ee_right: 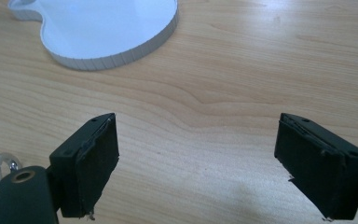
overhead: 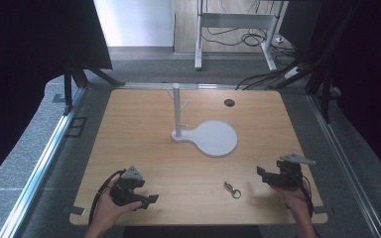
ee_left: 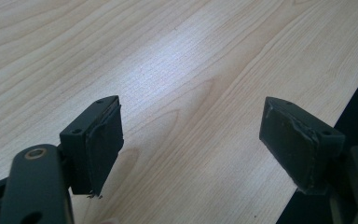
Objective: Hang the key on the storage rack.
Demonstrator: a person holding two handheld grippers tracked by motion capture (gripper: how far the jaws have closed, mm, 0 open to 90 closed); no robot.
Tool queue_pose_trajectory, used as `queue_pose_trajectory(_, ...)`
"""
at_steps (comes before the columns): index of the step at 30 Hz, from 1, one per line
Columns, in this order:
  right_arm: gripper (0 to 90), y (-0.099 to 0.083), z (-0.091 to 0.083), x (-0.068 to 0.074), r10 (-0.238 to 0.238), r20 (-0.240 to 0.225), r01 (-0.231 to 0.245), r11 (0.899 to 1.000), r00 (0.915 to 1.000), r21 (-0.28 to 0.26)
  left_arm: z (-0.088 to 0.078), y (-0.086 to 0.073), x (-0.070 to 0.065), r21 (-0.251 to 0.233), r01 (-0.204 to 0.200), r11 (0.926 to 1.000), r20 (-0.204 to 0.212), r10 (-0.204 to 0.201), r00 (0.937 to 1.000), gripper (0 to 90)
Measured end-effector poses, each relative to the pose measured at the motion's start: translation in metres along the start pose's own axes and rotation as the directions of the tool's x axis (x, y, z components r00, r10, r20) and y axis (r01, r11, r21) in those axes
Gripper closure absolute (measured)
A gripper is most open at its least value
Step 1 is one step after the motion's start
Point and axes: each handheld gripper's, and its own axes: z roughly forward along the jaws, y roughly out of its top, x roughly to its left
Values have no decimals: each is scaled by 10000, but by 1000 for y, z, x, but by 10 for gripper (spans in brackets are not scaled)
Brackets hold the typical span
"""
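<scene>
A small metal key clip (overhead: 232,189) was seen lying flat on the wooden table (overhead: 144,148), near the front edge and just left of the right gripper (overhead: 264,174), whose jaws were spread wide with nothing between them. The left gripper (overhead: 149,200) was held low at the near left corner, its jaws likewise wide and empty. A white peg stand (overhead: 177,111) with a round base stood well apart, at mid-table. The pick-up would probably be served best by squaring the right jaws across the clip's narrow body before they were closed.
</scene>
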Motion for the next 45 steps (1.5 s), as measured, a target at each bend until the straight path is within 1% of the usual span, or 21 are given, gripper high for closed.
queue_pose_trajectory(5, 155, 2, -2, 1, -83, 43, 82, 9999, 10000, 97, -1, -1, 3, -75, 107, 9999, -79, -108, 9999, 220)
queue_pose_trajectory(7, 176, 4, -5, 2, -156, 119, 157, 9999, 9998, -26, 0, -1, 3, -24, 95, 10000, -72, -95, 9999, 220)
queue_pose_trajectory(10, 196, 5, -8, 4, -244, 94, 245, 9995, 9997, -173, 1, -1, 1, 11, 12, 10000, 4, -12, 10000, 220)
queue_pose_trajectory(13, 217, 5, -9, 5, -298, 73, 299, 9993, 9995, -217, 0, 0, 1, -23, 1, 10000, -19, -1, 10000, 220)
queue_pose_trajectory(15, 253, 5, -10, 5, -387, -118, 383, 9989, 9992, -275, -1, 0, 0, -67, 11, 10000, -49, -12, 10000, 221)
queue_pose_trajectory(17, 273, 5, -9, 6, -388, -212, 382, 9989, 9990, -277, -1, 0, -2, -97, -44, 9999, -28, 44, 10000, 221)
queue_pose_trajectory(24, 328, 6, -10, 4, -439, -333, 429, 9986, 9985, -298, 1, 0, 0, -40, 43, 10000, -52, -43, 10000, 221)
queue_pose_trajectory(27, 350, 7, -11, 4, -497, -342, 487, 9984, 9982, -288, -2, -1, 0, -74, 89, 9999, -140, -90, 9999, 222)
queue_pose_trajectory(29, 367, 7, -12, 5, -660, -429, 648, 9975, 9969, -291, -5, -1, -1, -158, 77, 9998, -230, -81, 9997, 223)
queue_pose_trajectory(34, 396, 14, -14, 6, -828, -550, 837, 9964, 9950, 152, -4, 0, 1, -135, 37, 9999, -143, -39, 9999, 221)
queue_pose_trajectory(35, 396, 14, -14, 6, -828, -550, 837, 9964, 9950, 152, -4, 0, 1, -135, 37, 9999, -143, -39, 9999, 221)
queue_pose_trajectory(36, 402, 16, -15, 8, -917, -580, 934, 9953, 9941, 273, -4, -1, 2, -141, 43, 9999, -135, -45, 9999, 221)
queue_pose_trajectory(38, 417, 23, -16, 14, -1278, -693, 1322, 9893, 9894, 622, -5, -1, 2, -166, 54, 9998, -108, -56, 9999, 222)
queue_pose_trajectory(40, 424, 24, -16, 15, -1337, -763, 1391, 9878, 9881, 705, -6, -1, 1, -194, 44, 9998, -87, -46, 10000, 222)
queue_pose_trajectory(41, 434, 30, -18, 19, -1600, -862, 1680, 9812, 9834, 950, -8, -1, 1, -257, 65, 9996, -103, -68, 9999, 222)
queue_pose_trajectory(43, 444, 35, -20, 23, -1943, -856, 2030, 9731, 9772, 1086, -8, -1, 1, -262, 106, 9996, -115, -109, 9999, 222)
queue_pose_trajectory(44, 445, 38, -22, 25, -2098, -878, 2190, 9692, 9738, 1123, -9, 0, 1, -269, 86, 9996, -36, -87, 10000, 223)
queue_pose_trajectory(45, 445, 38, -22, 25, -2098, -878, 2190, 9692, 9738, 1123, -9, 0, 1, -269, 86, 9996, -36, -87, 10000, 223)
